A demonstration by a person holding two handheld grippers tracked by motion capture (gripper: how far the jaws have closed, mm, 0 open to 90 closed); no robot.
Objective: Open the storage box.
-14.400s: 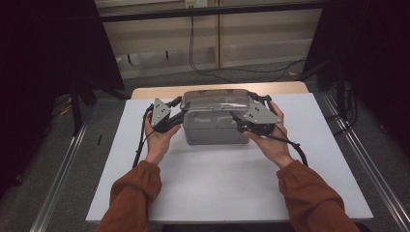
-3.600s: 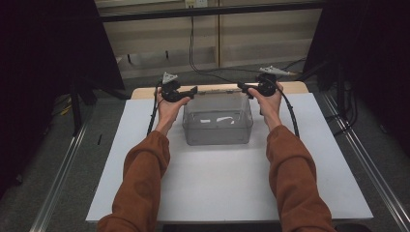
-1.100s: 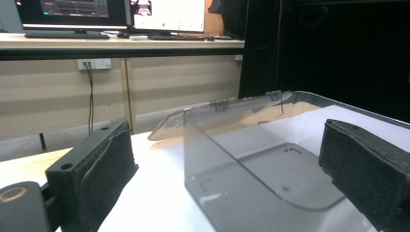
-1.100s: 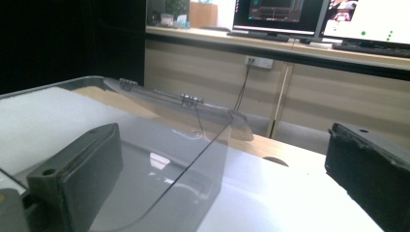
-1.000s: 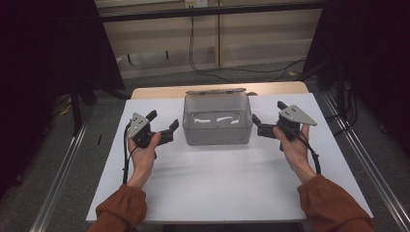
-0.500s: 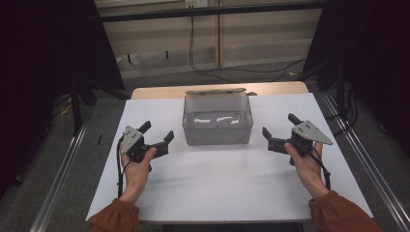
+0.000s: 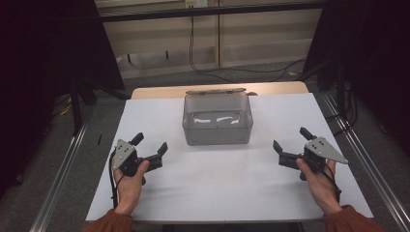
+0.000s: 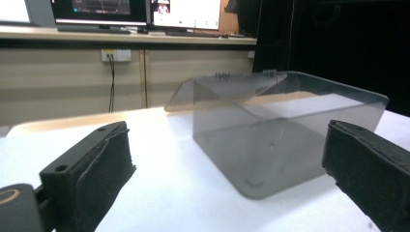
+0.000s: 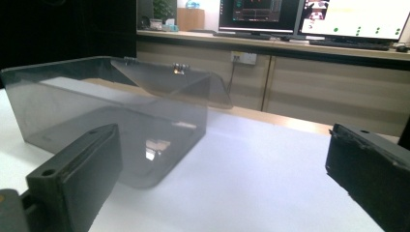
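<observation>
A clear grey plastic box [image 7: 218, 120] is seen standing upright on the white tabletop [image 7: 222, 183], at the middle of the table's far half, with its hinged lid [image 7: 216, 91] swung open behind its back edge.

The left gripper [image 7: 149, 149] is held over the near-left part of the table, well apart from the box, pointed toward it at a slant. Its jaws are spread wide and nothing is gripped or touched by them. In the left gripper view the box [image 8: 285, 130] is framed between the two black jaws, farther off, with bare tabletop [image 8: 169, 193] in between.

The right gripper [image 7: 289, 140] is held over the near-right part of the table, likewise well apart from the box and aimed inward at it. Its jaws are also spread wide, with nothing between or against them. In the right gripper view the box [image 9: 106, 116] is seen behind the left-hand jaw, with the open lid [image 9: 169, 82] tilted back above its far wall.

Both grippers are gripped from below by the person's hands, the left hand [image 7: 129, 181] and the right hand [image 7: 320, 181], with orange sleeves at the bottom edge.
</observation>
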